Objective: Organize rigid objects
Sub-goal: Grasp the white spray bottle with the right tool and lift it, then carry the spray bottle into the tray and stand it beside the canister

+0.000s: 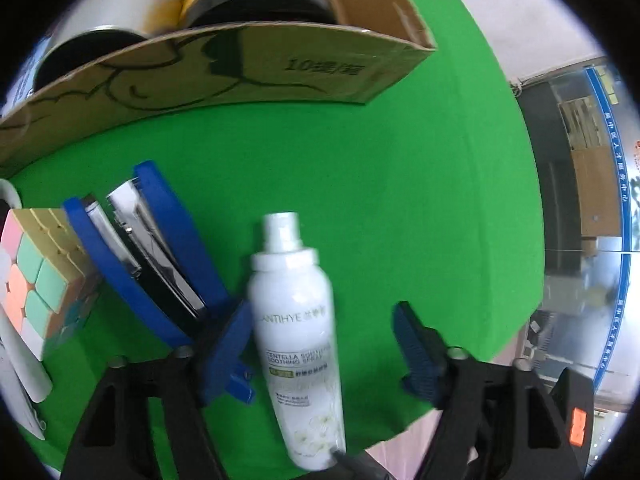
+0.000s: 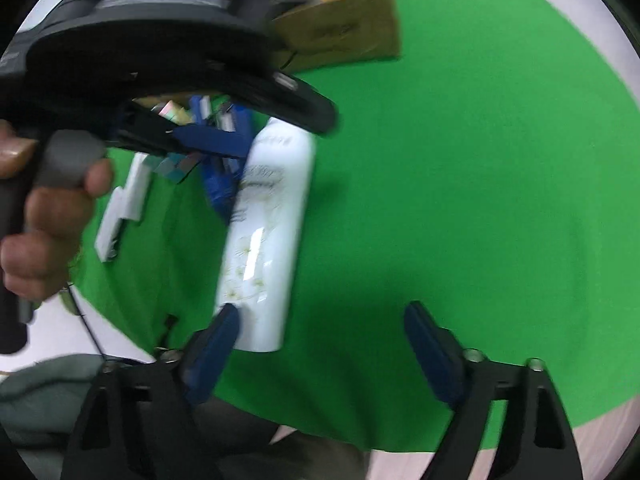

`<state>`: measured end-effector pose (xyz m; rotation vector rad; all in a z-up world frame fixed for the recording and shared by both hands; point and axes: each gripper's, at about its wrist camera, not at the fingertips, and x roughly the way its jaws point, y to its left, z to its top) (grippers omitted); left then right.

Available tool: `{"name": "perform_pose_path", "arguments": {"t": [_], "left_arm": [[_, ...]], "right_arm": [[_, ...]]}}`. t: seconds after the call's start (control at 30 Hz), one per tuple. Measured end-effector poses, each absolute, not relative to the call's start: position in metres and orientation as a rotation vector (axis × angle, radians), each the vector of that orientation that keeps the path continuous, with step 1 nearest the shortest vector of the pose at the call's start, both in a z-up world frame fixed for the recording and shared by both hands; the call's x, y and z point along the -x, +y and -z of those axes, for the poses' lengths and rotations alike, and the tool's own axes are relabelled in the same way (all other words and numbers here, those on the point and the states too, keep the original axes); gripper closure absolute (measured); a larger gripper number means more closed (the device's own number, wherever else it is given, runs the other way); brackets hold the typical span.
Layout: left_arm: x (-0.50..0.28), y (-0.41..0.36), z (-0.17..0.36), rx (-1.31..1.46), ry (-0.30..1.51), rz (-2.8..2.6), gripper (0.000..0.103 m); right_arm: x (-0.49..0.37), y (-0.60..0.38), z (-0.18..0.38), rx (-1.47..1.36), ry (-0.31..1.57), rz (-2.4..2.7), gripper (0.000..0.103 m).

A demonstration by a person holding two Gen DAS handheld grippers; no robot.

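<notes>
White spray bottle flat on green cloth between left gripper's wide, untouching fingers.

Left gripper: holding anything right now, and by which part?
Nothing held. The left gripper is open around the white spray bottle, which lies on the green cloth; neither pad presses on it.

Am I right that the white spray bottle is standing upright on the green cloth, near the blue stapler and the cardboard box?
Not quite: the white spray bottle is lying on its side on the green cloth, not standing. Both wrist views show it flat. The rest holds: the blue stapler lies beside it, and the cardboard box sits farther back.
</notes>
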<state>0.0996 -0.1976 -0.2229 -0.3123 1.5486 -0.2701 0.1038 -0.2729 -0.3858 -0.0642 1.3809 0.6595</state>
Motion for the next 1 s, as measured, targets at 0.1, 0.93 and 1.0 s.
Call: {"name": "perform_pose_path", "arguments": {"t": [0.1, 0.93, 1.0], "left_arm": [[-0.095, -0.191, 0.230, 0.382, 1.575, 0.246, 0.055], [-0.120, -0.198, 0.203, 0.360, 1.627, 0.373, 0.061], [-0.129, -0.199, 0.171, 0.352, 1.565, 0.403, 0.061]], "right_arm": [[-0.103, -0.256, 0.392, 0.034, 1.408, -0.715, 0.030], [-0.150, -0.267, 0.378, -0.145, 1.533, -0.601, 0.059], [-0.155, -0.260, 0.354, -0.105, 1.487, -0.606, 0.059]]}}
